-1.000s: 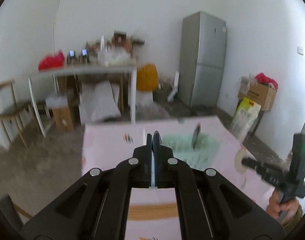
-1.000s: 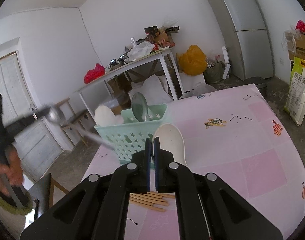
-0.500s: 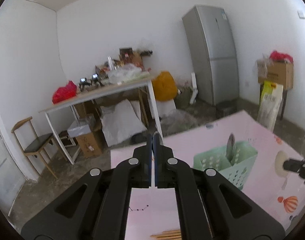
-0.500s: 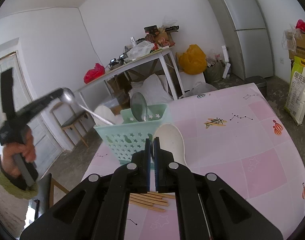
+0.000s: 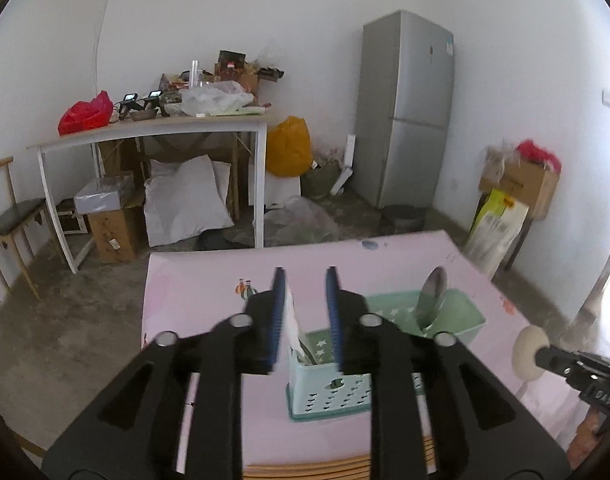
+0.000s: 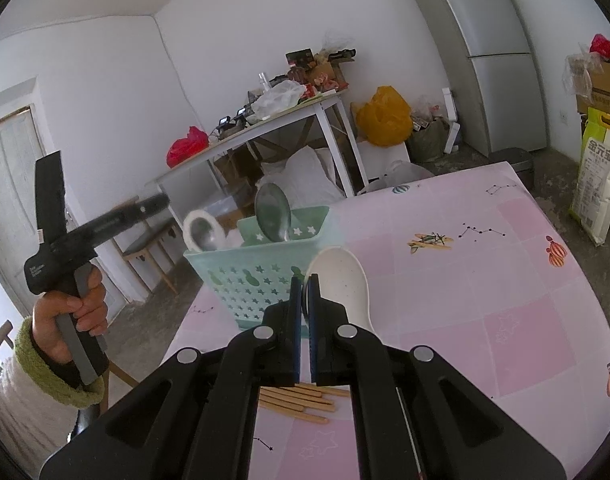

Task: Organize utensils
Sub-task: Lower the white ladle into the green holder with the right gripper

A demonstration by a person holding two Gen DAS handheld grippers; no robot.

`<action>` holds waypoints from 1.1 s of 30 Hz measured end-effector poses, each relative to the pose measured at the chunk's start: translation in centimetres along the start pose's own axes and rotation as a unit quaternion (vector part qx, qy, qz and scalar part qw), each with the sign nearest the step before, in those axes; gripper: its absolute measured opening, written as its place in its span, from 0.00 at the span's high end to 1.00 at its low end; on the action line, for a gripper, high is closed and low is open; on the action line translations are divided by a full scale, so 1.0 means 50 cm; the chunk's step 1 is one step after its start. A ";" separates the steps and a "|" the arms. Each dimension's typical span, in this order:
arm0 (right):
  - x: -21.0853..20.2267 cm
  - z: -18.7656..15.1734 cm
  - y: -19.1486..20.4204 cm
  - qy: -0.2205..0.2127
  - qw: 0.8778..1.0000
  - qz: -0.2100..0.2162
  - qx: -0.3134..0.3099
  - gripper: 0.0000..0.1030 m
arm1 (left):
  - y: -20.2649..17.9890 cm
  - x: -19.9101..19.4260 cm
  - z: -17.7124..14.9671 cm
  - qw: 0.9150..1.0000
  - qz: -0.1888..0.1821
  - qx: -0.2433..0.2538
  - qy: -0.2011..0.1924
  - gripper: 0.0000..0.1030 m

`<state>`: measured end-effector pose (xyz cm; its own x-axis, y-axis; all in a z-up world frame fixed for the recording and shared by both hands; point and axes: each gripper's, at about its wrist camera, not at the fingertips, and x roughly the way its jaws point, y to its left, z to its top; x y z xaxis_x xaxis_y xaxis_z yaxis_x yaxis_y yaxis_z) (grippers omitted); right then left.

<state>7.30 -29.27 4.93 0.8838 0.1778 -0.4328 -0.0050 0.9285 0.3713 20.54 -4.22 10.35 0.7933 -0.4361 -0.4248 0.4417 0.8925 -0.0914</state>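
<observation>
Two grippers worked over the pink table [image 6: 505, 280]. Left gripper [image 5: 305, 300], above the basket [image 5: 325, 392], had just been parting its jaws — nothing lay between them, likely after dropping a spoon [image 6: 199, 232] in. Right gripper [image 6: 303, 292] was pinched shut on the ladle [image 6: 341, 280], probably waiting its turn. Chopsticks [image 6: 297, 400] lay on the table, half hidden behind the fingers; the basket's contents were hard to count.

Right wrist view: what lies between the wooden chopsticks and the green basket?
In that view the right hand-held gripper, shut on the white spoon, hangs over that stretch; the visible pink tablecloth beneath shows nothing else.
</observation>
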 end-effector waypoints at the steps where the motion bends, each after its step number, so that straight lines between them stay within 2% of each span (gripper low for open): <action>1: -0.001 0.001 0.001 -0.001 1.000 0.000 0.000 0.97 | 0.004 -0.005 -0.002 1.000 -0.001 -0.005 -0.003 0.75; 6: -0.021 0.017 0.009 -0.017 1.000 0.003 -0.005 0.97 | 0.023 -0.042 -0.029 0.999 0.014 -0.026 -0.013 0.56; 10: -0.043 0.040 0.015 -0.035 0.999 0.011 -0.008 0.97 | 0.047 -0.065 -0.063 0.998 0.024 -0.051 0.004 0.43; 15: -0.076 0.086 0.019 -0.066 0.997 0.040 -0.006 0.97 | 0.067 -0.080 -0.111 0.997 0.033 -0.068 0.035 0.36; 23: -0.104 0.182 0.034 -0.107 0.985 0.132 0.002 0.97 | 0.086 -0.086 -0.185 0.992 0.040 -0.095 0.076 0.27; 29: -0.079 0.243 0.039 -0.111 0.969 0.220 0.023 0.97 | 0.100 -0.087 -0.209 0.992 0.037 -0.102 0.072 0.22; 33: -0.044 0.262 0.042 -0.107 0.961 0.253 0.039 0.97 | 0.104 -0.088 -0.214 0.991 0.039 -0.106 0.071 0.21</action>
<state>11.48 -31.98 17.39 0.8531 0.5217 -0.0041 -0.4322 0.7113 0.5543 14.84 3.55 2.09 0.7479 -0.3585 -0.5588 0.2717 0.9332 -0.2351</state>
